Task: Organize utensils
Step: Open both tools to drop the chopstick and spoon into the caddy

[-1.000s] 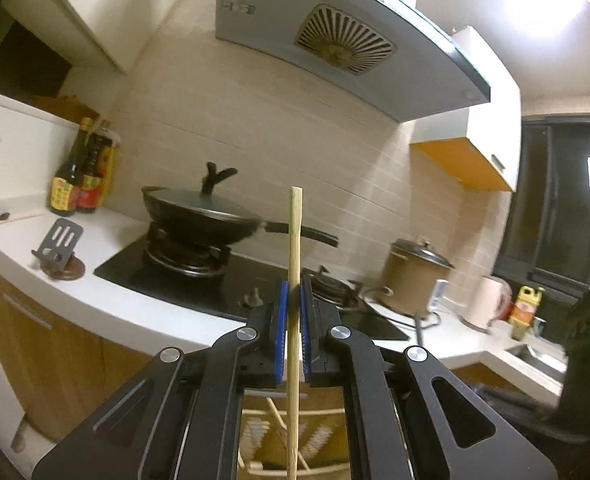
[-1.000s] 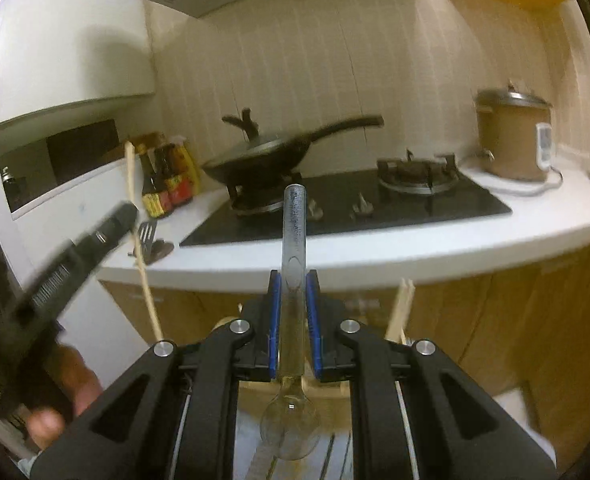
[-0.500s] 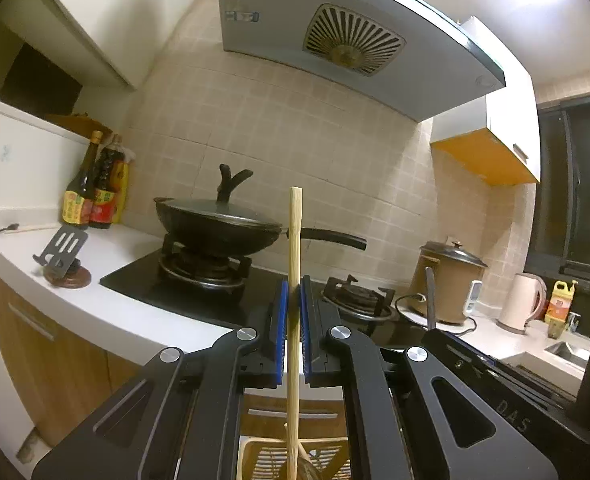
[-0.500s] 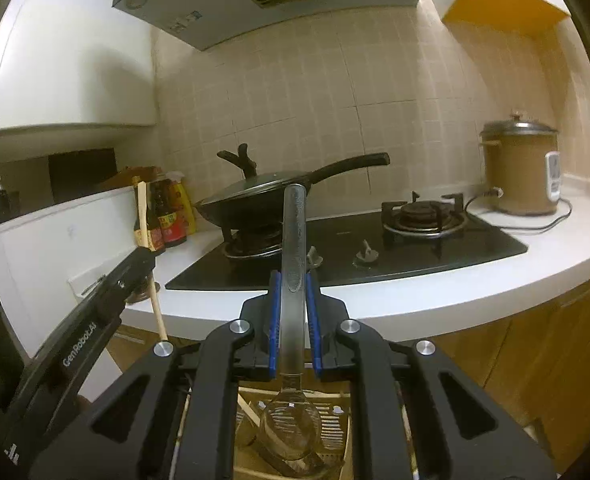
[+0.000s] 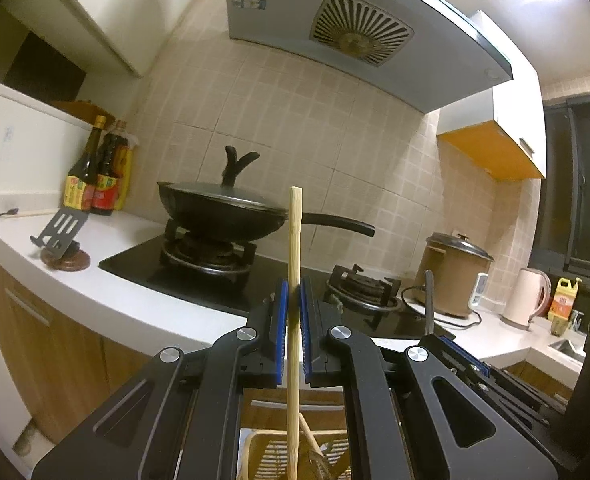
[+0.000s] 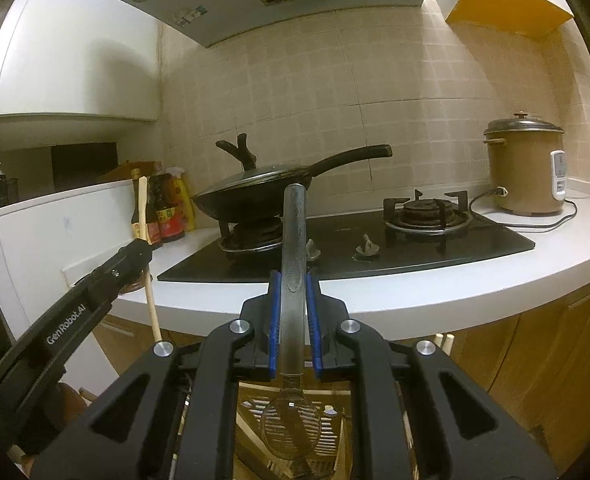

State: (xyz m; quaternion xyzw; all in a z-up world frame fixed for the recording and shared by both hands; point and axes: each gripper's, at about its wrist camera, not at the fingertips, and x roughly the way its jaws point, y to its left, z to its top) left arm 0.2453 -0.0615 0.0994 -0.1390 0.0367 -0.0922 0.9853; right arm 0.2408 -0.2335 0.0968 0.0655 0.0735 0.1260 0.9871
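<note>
The left gripper (image 5: 292, 312) was clamped on a wooden chopstick (image 5: 294, 264), held upright, its lower end reaching down toward a slatted basket (image 5: 271, 454) below the counter (image 5: 127, 304). The right gripper (image 6: 293, 312) was closed on the handle of a metal spoon (image 6: 293, 240), also upright, bowl downward just above the basket. In the right view the left gripper appeared at the left with its chopstick. Behind stood a lidded wok (image 5: 223, 210) on the stove (image 6: 375, 248) and a rice cooker (image 6: 525, 168).
</note>
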